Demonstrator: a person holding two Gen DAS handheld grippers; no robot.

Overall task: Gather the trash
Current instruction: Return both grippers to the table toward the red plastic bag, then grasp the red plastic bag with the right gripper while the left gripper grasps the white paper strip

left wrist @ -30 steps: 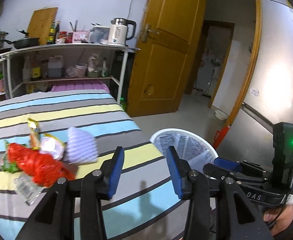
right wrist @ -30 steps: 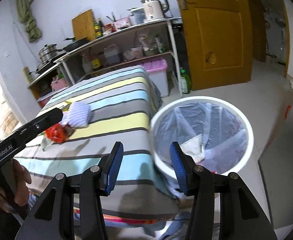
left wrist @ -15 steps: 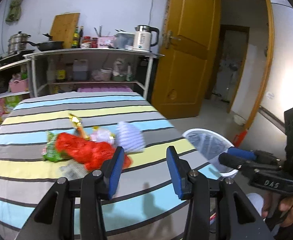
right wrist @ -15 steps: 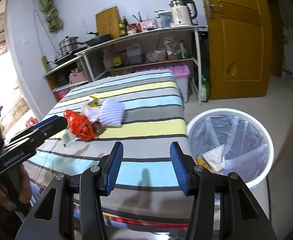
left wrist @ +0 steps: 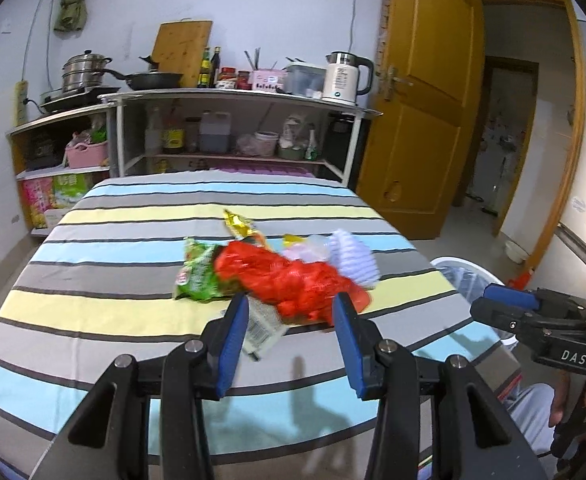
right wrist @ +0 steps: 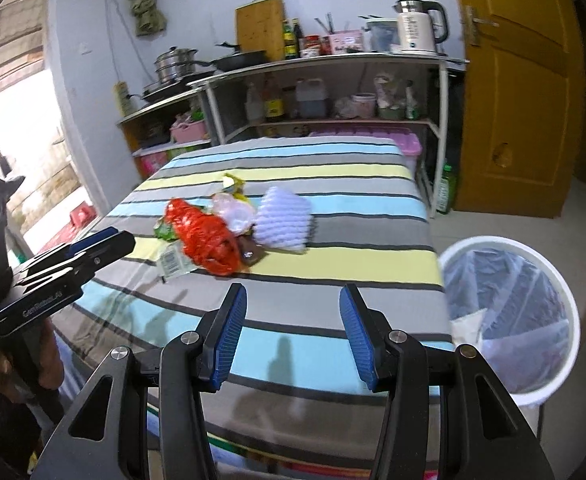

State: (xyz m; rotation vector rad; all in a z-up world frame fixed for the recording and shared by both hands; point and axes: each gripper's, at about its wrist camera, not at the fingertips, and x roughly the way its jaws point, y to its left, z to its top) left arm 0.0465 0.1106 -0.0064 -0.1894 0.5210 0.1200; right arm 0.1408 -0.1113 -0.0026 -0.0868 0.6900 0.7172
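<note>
Crumpled trash pile, red net bag topmost, lies mid-frame on striped table; bin lower right; both grippers released, empty.

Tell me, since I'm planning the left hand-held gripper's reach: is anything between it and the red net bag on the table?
Nothing visible blocks it. The left hand-held gripper is open and empty, and the red net bag lies just beyond its tips on the striped table. A barcoded wrapper lies flat below the left finger, not in the way.

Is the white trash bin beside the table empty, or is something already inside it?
Not empty. The white trash bin has a clear liner, and a pale crumpled piece lies against its inner left side. What that piece is, the pictures do not show.
</note>
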